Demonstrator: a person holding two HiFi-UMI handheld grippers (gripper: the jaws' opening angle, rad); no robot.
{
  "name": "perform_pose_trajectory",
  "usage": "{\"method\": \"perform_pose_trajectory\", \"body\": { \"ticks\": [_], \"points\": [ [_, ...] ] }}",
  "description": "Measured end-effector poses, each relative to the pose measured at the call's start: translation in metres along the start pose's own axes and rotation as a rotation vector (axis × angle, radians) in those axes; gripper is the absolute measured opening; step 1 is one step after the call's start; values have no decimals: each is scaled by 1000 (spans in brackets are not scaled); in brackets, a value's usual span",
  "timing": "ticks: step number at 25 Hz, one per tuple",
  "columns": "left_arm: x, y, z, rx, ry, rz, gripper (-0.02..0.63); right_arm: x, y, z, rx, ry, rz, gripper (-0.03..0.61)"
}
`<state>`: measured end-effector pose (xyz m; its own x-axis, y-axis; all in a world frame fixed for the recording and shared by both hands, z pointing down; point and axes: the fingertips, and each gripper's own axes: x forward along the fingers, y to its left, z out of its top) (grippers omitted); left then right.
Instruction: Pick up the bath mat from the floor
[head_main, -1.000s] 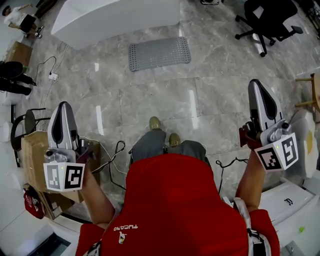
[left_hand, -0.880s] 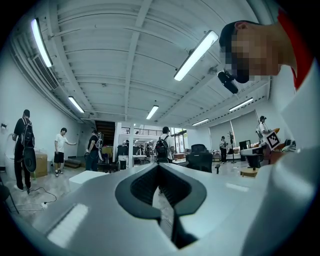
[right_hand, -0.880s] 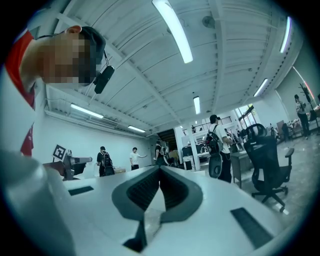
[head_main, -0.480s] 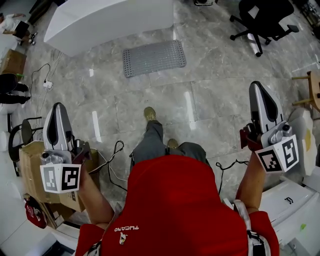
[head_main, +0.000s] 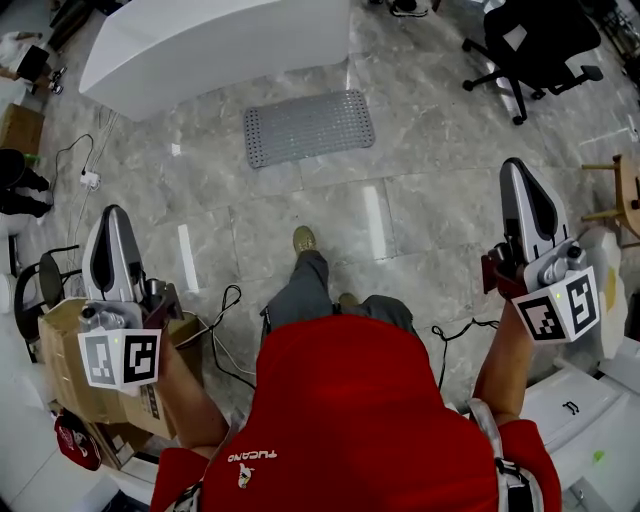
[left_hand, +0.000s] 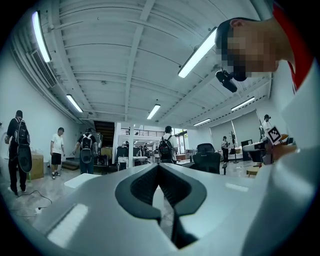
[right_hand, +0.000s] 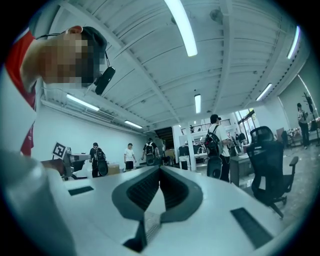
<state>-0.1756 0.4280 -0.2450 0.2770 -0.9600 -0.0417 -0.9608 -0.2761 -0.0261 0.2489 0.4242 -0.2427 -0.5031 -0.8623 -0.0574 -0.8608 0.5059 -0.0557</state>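
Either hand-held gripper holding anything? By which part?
Nothing held. The left hand-held gripper and the right hand-held gripper are shut, empty; the bath mat lies untouched on the floor.

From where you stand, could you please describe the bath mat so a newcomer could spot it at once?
Find the big white counter across the marble floor. The bath mat lies flat just before it: the only grey rectangle dotted all over.
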Motion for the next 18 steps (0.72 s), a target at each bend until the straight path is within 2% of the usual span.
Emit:
{"method": "perform_pose_trajectory", "body": {
  "ticks": [9, 18],
  "points": [
    [79, 73, 4, 4, -9, -6, 5, 86, -16, 9, -23, 0, -65, 2],
    [135, 130, -5, -1, -13, -32, 5, 165, -18, 7, -34, -6, -100, 2]
  ]
}}
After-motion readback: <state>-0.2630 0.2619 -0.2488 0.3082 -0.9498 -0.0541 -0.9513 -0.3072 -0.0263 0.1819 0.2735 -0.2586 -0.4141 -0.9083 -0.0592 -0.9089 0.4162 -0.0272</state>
